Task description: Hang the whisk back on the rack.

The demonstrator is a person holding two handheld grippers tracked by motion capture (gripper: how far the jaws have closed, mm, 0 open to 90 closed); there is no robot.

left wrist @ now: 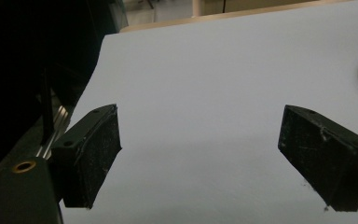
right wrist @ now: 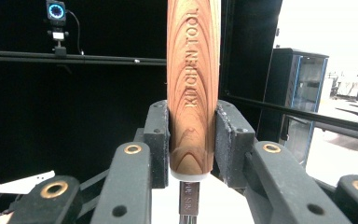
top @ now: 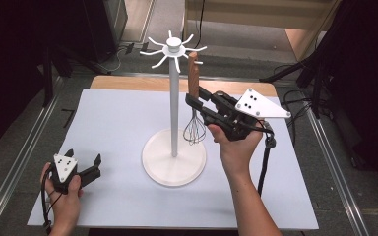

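Here, right of centre in the high view, the right gripper (top: 195, 98) clamps its 2 black jaws on the wooden-handled wire whisk (top: 194, 103), held upright beside the white hook stand (top: 174, 98). The step looks like hanging it; next, its top must meet 1 upper prong. Lower left, the left gripper (top: 84, 166) rests wide open, holding nothing.
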